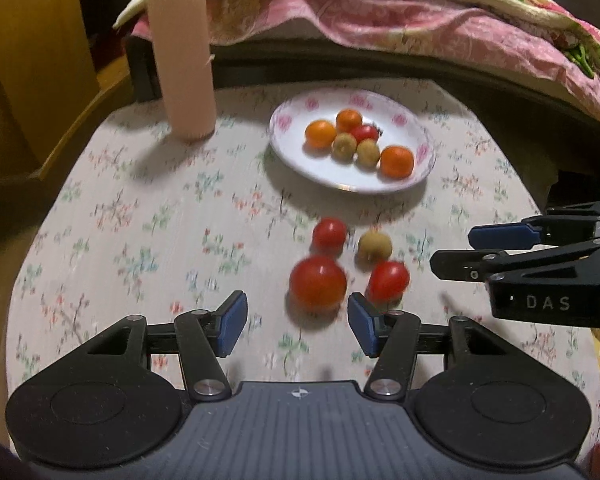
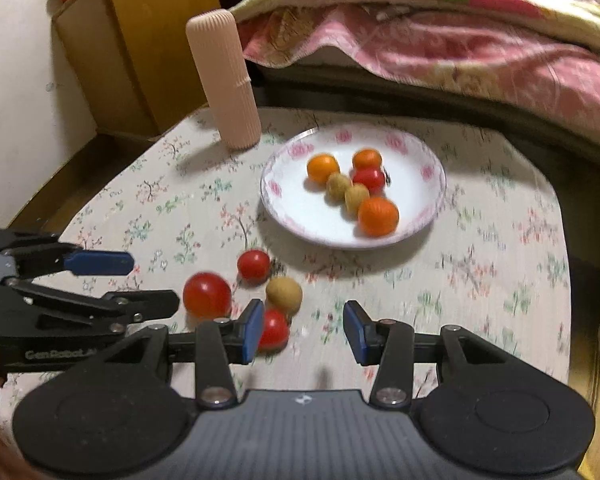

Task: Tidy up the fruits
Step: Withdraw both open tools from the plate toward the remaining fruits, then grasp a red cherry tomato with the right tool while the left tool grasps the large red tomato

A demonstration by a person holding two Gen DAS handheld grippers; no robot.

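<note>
While six fruits fill the plate [image 1: 296, 152], four lie outside.

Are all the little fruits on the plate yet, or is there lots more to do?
About halfway. Six fruits already sit on the flowered plate. Nothing is in hand: the left hand-held gripper and the right hand-held gripper are both open and empty. Four are left on the tablecloth: a big red tomato, two smaller red tomatoes and a tan fruit.

Right gripper [image 2: 300, 330] wide apart, empty; four loose fruits near left pad; white floral-rimmed plate [image 2: 420, 224] holds six.
</note>
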